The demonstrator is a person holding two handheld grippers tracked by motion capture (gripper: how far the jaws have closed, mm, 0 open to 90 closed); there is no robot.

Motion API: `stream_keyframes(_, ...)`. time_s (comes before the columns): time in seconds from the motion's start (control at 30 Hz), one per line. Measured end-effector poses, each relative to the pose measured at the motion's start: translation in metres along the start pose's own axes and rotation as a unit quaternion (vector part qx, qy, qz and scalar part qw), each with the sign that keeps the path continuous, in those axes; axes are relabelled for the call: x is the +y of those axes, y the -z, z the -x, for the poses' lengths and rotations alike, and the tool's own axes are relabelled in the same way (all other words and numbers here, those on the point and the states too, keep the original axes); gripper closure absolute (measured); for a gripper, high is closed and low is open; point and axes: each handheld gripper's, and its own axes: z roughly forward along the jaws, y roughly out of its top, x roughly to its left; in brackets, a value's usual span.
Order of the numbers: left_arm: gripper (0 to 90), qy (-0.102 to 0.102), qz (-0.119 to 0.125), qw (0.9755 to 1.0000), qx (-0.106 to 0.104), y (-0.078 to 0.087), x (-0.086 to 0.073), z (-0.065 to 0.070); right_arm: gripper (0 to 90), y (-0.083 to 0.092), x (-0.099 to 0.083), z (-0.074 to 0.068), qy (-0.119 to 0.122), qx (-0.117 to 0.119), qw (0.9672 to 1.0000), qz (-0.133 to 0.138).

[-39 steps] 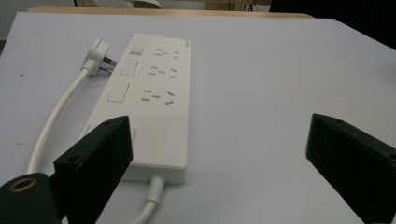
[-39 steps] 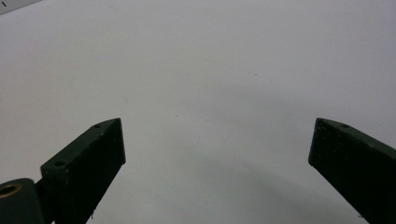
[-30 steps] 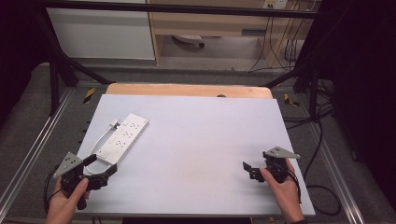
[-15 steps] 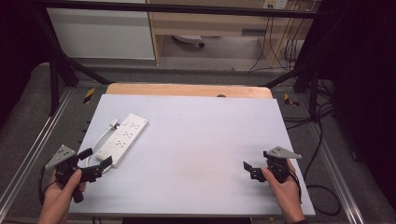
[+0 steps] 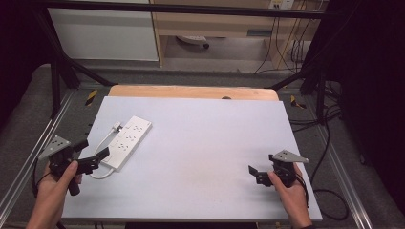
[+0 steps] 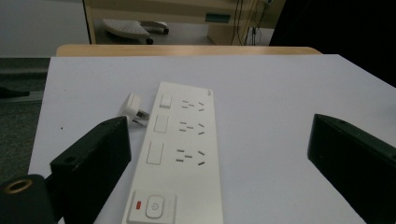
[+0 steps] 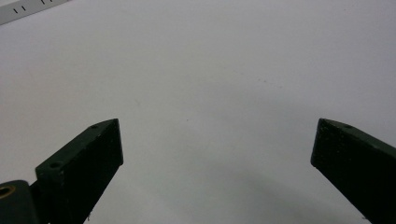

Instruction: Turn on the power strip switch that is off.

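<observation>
White power strip (image 5: 127,142) lying flat on the left part of the pale bench (image 5: 200,157), its long axis running diagonally from the near left toward the far middle. In the left gripper view the power strip (image 6: 180,154) shows three rows of sockets, each with a rocker switch beside it, and a main switch with a red mark at its near end. Its white plug (image 6: 132,108) rests on the bench just beside the far left edge of the strip, prongs toward the strip; the white cable (image 5: 101,145) loops along the strip's left side and curls round its near end.

Left gripper (image 5: 94,158) held in the person's left hand (image 5: 53,191) at the near left edge of the bench, jaws spread wide and pointed at the near end of the strip. In its own view the left gripper (image 6: 219,163) has one jaw on each side of the strip's near end, pinching nothing; whether a jaw touches the strip cannot be told.

Right gripper (image 5: 254,173) held in the right hand (image 5: 291,193) at the near right of the bench, well apart from the strip, jaws spread and empty. In its own view the right gripper (image 7: 217,154) faces bare bench surface, with a corner of the strip (image 7: 28,7) at the upper left.
</observation>
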Motion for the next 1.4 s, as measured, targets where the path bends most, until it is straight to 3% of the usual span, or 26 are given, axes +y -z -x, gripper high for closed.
stream_keyframes(0.3, 6.6, -0.025, -0.014, 0.9996, -0.001, -0.016, 0.019, 0.008, 2.7, -0.003, 0.001, -0.002, 0.006, -0.004, 1.0000, -0.005)
stream_keyframes(0.6, 7.1, -0.031, -0.009, 0.9994, -0.012, -0.036, 0.037, 0.011, 2.8, -0.001, 0.000, 0.001, 0.002, -0.008, 1.0000, 0.000)
stream_keyframes(0.7, 6.9, -0.036, 0.003, 0.9992, -0.018, -0.043, 0.044, 0.009, 2.8, 0.000, 0.000, 0.001, 0.001, -0.007, 1.0000, 0.001)
stream_keyframes(0.8, 8.1, -0.036, 0.012, 0.9992, -0.008, -0.050, 0.050, 0.006, 2.8, 0.000, 0.001, 0.000, 0.002, -0.008, 1.0000, 0.001)
stream_keyframes(1.2, 7.2, -0.037, 0.002, 0.9993, -0.004, -0.073, 0.069, -0.004, 2.8, 0.000, 0.000, 0.000, 0.003, -0.009, 1.0000, 0.004)
stream_keyframes(1.4, 7.8, -0.024, 0.004, 0.9996, 0.010, -0.085, 0.076, -0.014, 2.8, 0.001, 0.001, 0.002, -0.001, -0.009, 0.9999, 0.006)
